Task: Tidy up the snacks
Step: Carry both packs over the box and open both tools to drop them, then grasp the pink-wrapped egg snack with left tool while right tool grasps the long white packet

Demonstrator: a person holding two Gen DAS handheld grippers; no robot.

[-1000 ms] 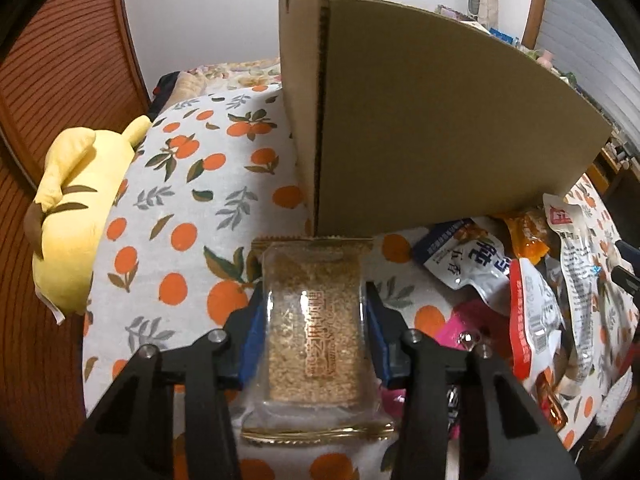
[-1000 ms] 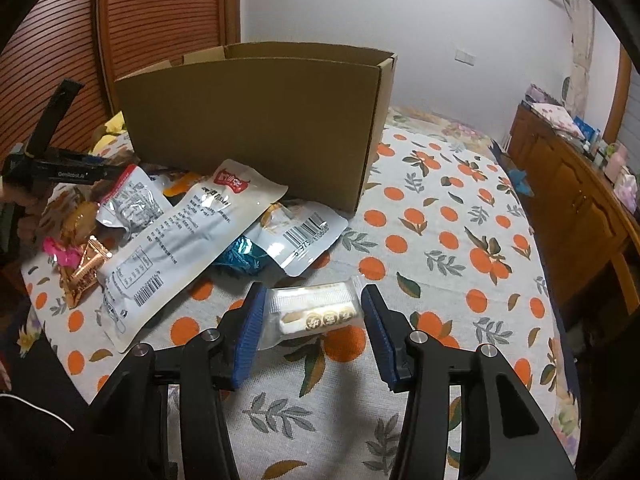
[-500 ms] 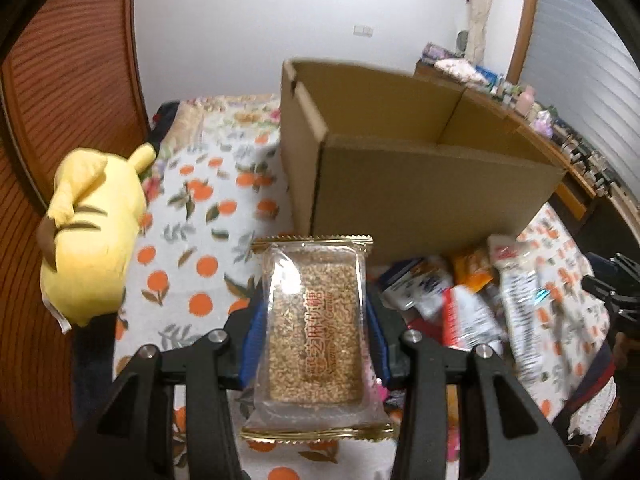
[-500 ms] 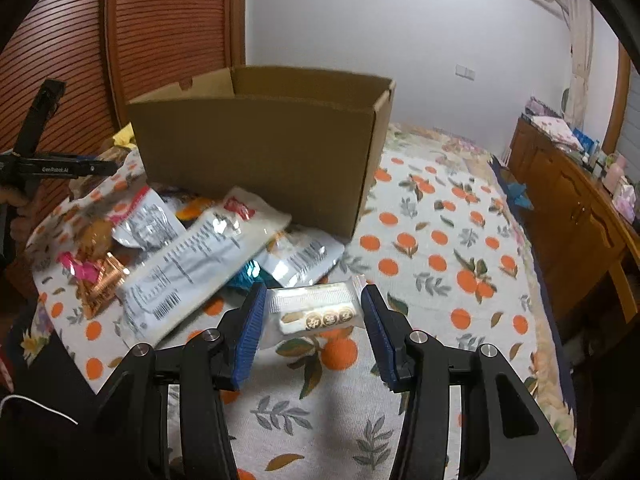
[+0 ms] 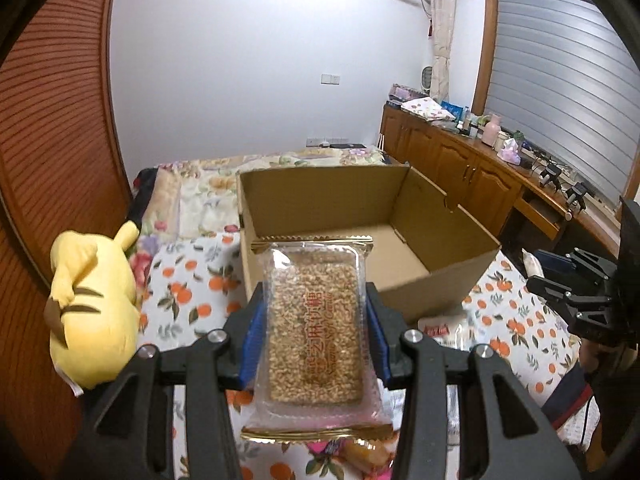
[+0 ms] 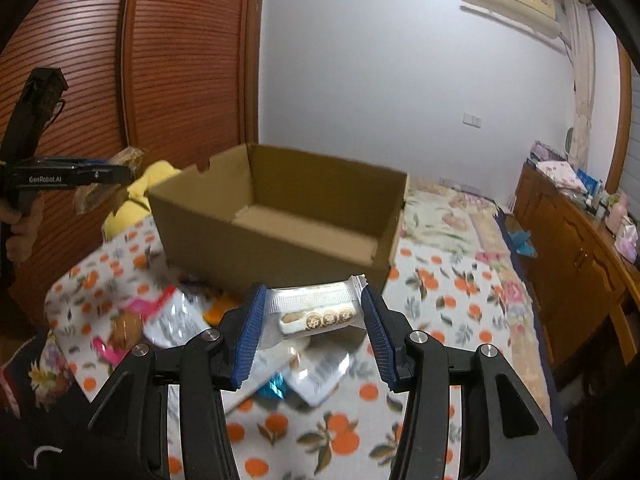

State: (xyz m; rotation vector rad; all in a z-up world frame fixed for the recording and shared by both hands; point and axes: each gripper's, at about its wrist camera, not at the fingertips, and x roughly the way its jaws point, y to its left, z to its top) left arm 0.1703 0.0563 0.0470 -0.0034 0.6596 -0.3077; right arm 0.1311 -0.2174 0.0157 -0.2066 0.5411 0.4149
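Note:
My left gripper (image 5: 316, 332) is shut on a clear-wrapped sesame candy bar (image 5: 314, 332) and holds it in the air in front of the open cardboard box (image 5: 432, 276), which looks empty inside. My right gripper (image 6: 314, 318) is shut on a small white snack packet (image 6: 316, 312), lifted above the bed, just before the box's near wall (image 6: 256, 252). The left gripper with its bar also shows at the far left of the right wrist view (image 6: 80, 176). Several loose snack packets (image 6: 168, 324) lie on the orange-print cover.
A yellow plush toy (image 5: 90, 300) lies left of the box. The bed cover (image 6: 448, 308) runs right to a wooden cabinet (image 6: 572, 232) with clutter on top. A wooden slatted wardrobe (image 6: 160, 60) stands behind at left.
Both grippers have risen with their snacks from bed level to above the box's rim, so the box interior now shows. The snack pile has dropped lower in both views.

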